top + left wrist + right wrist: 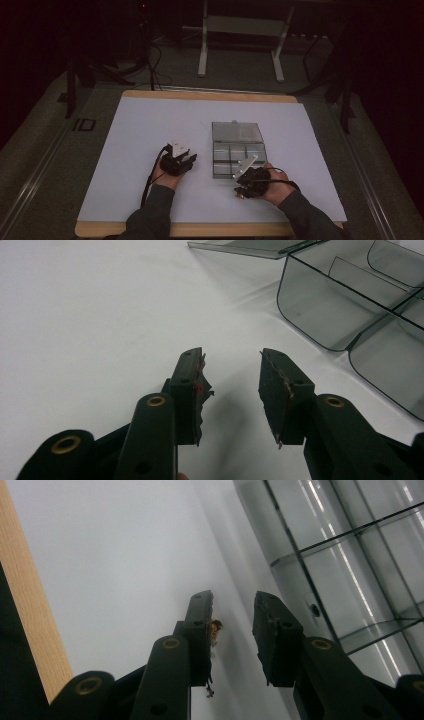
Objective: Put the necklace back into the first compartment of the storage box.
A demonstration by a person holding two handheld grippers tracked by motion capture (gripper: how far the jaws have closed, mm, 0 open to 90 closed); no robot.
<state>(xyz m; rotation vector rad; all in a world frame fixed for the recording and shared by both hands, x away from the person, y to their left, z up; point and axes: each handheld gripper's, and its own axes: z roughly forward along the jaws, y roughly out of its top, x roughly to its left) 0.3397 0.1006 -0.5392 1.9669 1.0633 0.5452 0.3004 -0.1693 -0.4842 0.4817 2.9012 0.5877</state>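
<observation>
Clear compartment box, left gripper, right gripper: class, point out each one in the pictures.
clear compartment box (239, 161): high view, inner divider.
left gripper (231, 390): left gripper view, between its fingertips.
right gripper (234, 629): right gripper view, between its fingertips.

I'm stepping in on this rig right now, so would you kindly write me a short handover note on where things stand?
Left gripper: jaws open, nothing between them, low over the white table, left of the box.
Right gripper: jaws open, nothing between them, at the box's near right corner.
Clear plastic compartment box: mid-table, its hinged lid folded flat behind it; the compartments in view look empty.
Done: box opened.
Left: cannot tell from here; no loose items lie on the table.
</observation>
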